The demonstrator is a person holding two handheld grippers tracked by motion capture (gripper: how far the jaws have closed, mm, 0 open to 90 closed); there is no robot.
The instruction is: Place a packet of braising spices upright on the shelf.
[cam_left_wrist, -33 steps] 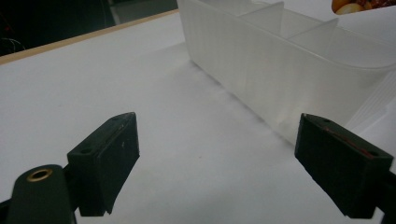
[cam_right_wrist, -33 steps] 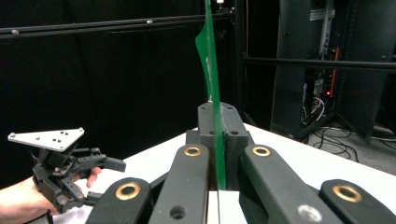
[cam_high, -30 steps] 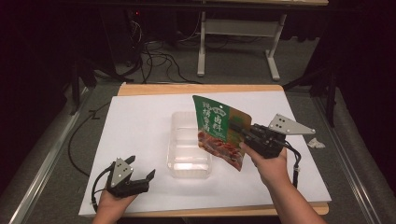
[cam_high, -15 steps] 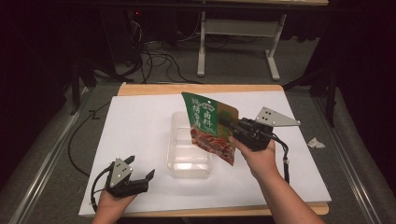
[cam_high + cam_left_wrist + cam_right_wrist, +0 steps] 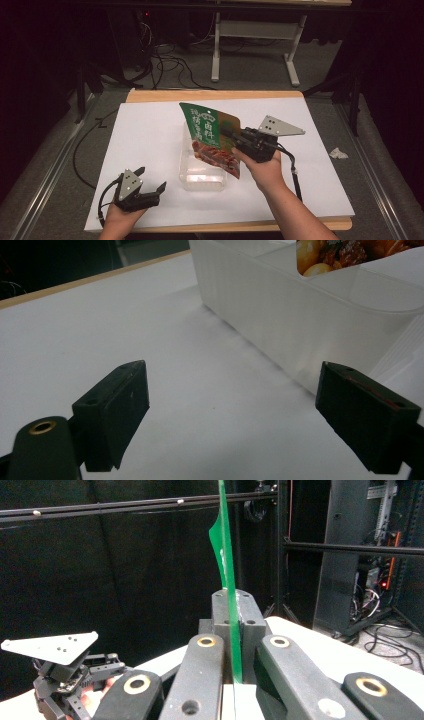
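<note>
A green food pouch (image 5: 210, 137) with a picture of braised meat hangs tilted over a clear plastic container (image 5: 202, 172) at the middle of the white table cover. My right gripper (image 5: 231, 135) is shut on the pouch's right edge; in the right gripper view the pouch (image 5: 227, 580) stands edge-on between the closed jaws. My left gripper (image 5: 150, 182) rests open on the cover at the front left, apart from the container. The left gripper view has the container wall (image 5: 300, 315) just beyond its spread jaws, and the pouch's printed bottom (image 5: 345, 252) above the container.
A crumpled scrap of paper (image 5: 338, 153) lies on the floor to the right of the table. A white table frame (image 5: 255, 45) and cables (image 5: 170, 60) stand behind the far edge. The white cover (image 5: 150, 130) spreads wide around the container.
My right gripper has carried the pouch leftward, from beside the container to above it. The left gripper has stayed put.
</note>
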